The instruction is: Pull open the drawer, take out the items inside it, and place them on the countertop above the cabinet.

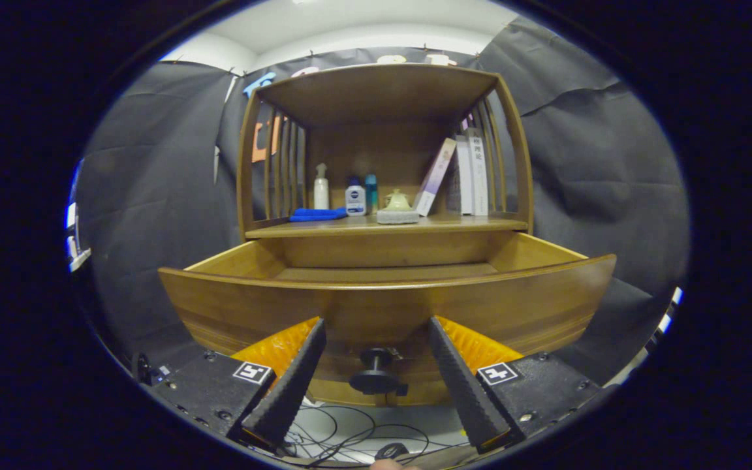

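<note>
Hovering my claw (376,356) wide open, holding nothing, either side of the knob (376,373) on the drawer (389,307), which stands pulled out below the countertop (467,225). Contents hidden behind its front. I'd lift above the front, then reach in.

drawer (454,307): warm brown wood, smooth, satin sheen on the front
knob (376,375): dark, matt, plastic or metal, cannot tell
cabinet (382,98): same wood, smooth, grain faint
countertop (480,224): polished wood, light glare
cloth (316,214): soft blue fabric, matt
bottles (355,199): glossy plastic
books (477,171): paper covers, smooth
gripper (376,349): fingers (294,378) spread apart, ridged, rubbery-looking, matt; body hard plastic, slight shine
booth wall (154,183): creased matt cloth
</note>
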`<state>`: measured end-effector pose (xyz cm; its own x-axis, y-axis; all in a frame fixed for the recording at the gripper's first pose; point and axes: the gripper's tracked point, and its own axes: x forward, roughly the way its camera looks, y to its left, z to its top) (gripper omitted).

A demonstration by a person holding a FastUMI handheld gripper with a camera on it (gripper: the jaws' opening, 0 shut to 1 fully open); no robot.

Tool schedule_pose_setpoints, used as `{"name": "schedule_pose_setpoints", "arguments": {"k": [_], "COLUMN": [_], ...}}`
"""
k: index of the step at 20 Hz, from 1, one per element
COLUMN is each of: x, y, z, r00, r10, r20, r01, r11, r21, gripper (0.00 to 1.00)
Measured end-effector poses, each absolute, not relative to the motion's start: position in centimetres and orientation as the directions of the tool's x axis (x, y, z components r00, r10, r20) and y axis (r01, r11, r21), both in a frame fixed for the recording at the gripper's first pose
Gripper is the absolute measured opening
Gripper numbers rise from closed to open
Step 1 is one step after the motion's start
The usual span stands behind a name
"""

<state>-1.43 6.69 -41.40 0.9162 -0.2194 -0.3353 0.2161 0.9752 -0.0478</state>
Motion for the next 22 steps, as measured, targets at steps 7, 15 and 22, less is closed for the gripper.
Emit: {"name": "schedule_pose_setpoints", "arguments": {"k": [7, 15, 22], "x": [-0.6, 2.4, 6.3], "y": [6.5, 5.7, 4.7], "z": [-41.4, -41.0, -41.1], "r00": [0.912, 0.904, 0.889], "r10": [-0.253, -0.216, -0.172], "r20": [-0.324, -0.369, -0.424], "r01": [0.233, 0.203, 0.168], "r11": [0.967, 0.976, 0.985], "r21": [-0.099, -0.072, -0.048], "gripper": [1.00, 1.00, 1.00]}}
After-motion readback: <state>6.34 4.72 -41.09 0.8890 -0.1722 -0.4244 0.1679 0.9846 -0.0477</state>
